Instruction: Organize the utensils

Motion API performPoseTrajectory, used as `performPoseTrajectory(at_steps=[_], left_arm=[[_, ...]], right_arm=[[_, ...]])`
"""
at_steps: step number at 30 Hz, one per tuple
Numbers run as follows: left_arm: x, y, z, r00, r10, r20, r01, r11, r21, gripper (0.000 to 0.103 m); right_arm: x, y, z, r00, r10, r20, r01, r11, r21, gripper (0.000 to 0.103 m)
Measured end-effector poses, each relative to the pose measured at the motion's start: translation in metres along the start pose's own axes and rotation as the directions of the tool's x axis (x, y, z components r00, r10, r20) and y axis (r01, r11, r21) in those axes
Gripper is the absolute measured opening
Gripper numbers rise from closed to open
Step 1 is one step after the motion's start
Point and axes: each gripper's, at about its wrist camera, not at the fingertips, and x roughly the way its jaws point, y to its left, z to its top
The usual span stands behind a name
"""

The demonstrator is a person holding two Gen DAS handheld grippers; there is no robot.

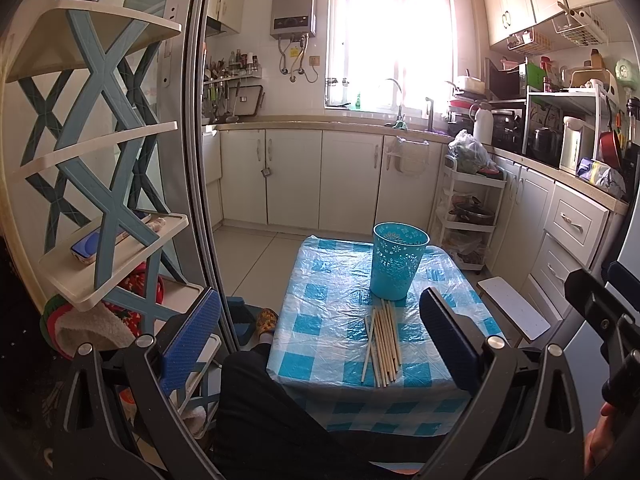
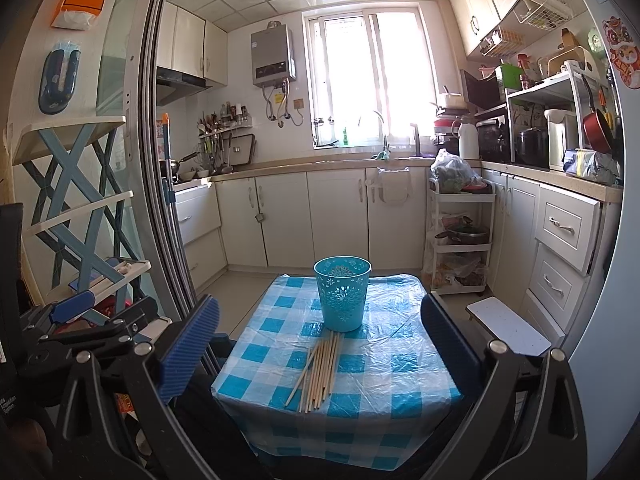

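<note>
Both our grippers, left (image 1: 320, 340) and right (image 2: 320, 344), hold fingers spread, empty; ahead between them, chopsticks (image 2: 318, 372) lie touching the bucket (image 2: 342, 293).

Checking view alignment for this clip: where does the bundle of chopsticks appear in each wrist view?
Left wrist: chopsticks lie right of centre, low, just before the blue cup.
Right wrist: chopsticks lie at centre, low, fanning toward the lower left.
Shared landmark: the blue cup on the checked tablecloth.
</note>
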Motion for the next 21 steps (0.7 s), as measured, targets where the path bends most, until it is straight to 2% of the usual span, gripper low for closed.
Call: performPoseTrajectory(at_steps=[21], left_arm=[[0.0000, 0.0000, 0.0005, 1.000, 0.000, 0.000, 0.000, 1.000, -0.001, 0.096]], right_arm=[[-0.0008, 0.0028, -0.0018, 1.000, 0.001, 0.000, -0.001, 1.000, -0.002, 0.097]])
